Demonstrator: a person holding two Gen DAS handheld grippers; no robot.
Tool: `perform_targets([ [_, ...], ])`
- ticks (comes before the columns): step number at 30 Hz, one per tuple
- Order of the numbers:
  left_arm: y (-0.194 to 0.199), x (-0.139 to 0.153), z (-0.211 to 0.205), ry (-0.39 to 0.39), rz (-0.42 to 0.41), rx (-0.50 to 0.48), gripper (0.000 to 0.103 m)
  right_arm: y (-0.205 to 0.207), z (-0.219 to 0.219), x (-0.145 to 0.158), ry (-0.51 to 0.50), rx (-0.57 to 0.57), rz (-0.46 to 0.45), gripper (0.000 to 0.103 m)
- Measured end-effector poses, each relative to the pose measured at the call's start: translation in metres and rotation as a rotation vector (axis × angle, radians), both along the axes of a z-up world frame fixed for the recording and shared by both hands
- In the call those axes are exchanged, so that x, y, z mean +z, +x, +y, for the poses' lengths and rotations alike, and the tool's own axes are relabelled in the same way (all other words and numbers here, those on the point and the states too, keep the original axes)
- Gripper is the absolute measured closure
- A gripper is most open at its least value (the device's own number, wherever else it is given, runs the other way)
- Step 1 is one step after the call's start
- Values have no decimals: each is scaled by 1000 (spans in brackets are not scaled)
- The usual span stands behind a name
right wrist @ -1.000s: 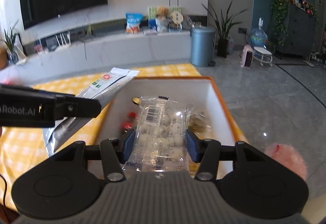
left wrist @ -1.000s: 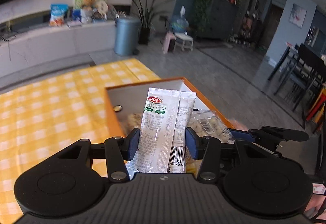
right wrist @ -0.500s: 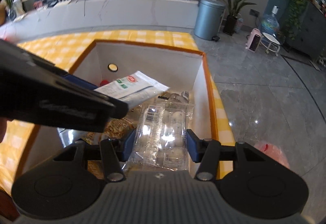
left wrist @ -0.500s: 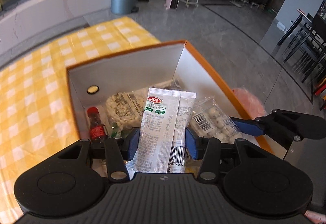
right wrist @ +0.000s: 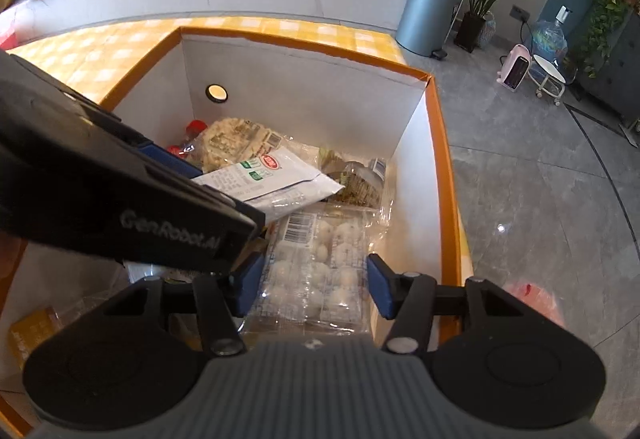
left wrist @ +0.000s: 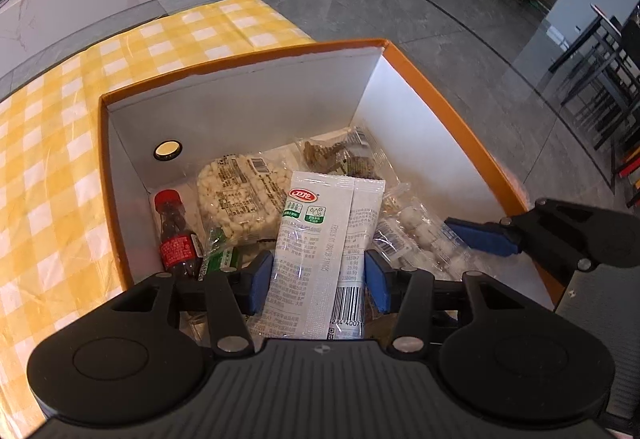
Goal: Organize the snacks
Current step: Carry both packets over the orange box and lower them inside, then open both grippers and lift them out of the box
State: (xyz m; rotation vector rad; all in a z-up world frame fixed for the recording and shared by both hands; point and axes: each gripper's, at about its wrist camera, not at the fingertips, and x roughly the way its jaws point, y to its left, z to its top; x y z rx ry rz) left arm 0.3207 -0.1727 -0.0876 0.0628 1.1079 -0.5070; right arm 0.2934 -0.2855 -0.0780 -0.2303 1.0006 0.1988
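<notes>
- Both grippers have dropped into the orange box (left wrist: 440, 91) since a second ago, when they hung above its rim – each carrying a snack, now right down among the stock.
- Box first: it sits at the corner of the yellow checked tablecloth (left wrist: 60, 143), white walls inside, floor already crowded.
- Biggest pack lying in there is the round rice cracker pack (left wrist: 236, 199), with a dark biscuit pack (left wrist: 340, 159) behind it towards the far wall.
- Left gripper (left wrist: 318, 279) grips the tall white sachet (left wrist: 320, 239) – upright, squeezed between the blue pads, not let go yet.
- Right gripper (right wrist: 316, 283) has the clear pack of white balls (right wrist: 320, 267) between its jaws, and they are opening: the right pad already stands off the wrapper, so this one looks to be on its way out.
- Smallest: a red-capped bottle (left wrist: 176, 231) lies by the left wall, beside a little green packet (left wrist: 218, 251).
- My read – two more snacks nearly boxed, with only the releases to come.
</notes>
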Motion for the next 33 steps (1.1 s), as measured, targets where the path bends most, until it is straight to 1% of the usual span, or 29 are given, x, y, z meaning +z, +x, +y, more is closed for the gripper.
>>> perform_targets([
  [3,-1,1,3,1,-2,-4,46,0,0,2,2,0,10,48],
  [5,-1,4,6,-15,1,-12,45,0,0,5,-15,4,6,42],
  [7,-4,9,8,-25,-5,-14,43,-2,1,7,-33,12,10,40],
  [11,-16,25,14,-34,-44,-8,36,-9,3,19,-48,16,-8,39],
  [13,-24,35,19,-43,-71,-5,36,-15,5,28,-53,17,-23,39],
  [14,-29,41,21,-49,-90,-7,36,-19,6,33,-59,20,-34,37],
  [16,-41,54,28,-54,-139,-3,36,-26,9,44,-69,27,-60,33],
  [21,-80,86,49,-36,-307,11,36,-54,20,75,-83,43,-141,32],
  [24,-104,104,61,-9,-419,23,36,-74,28,95,-87,49,-208,30],
  [27,-130,122,72,16,-532,31,34,-93,35,114,-73,51,-271,29],
  [31,-162,138,81,18,-650,27,32,-121,46,134,-46,59,-354,25],
  [33,-175,143,84,36,-703,31,31,-135,51,143,-17,59,-402,25],
])
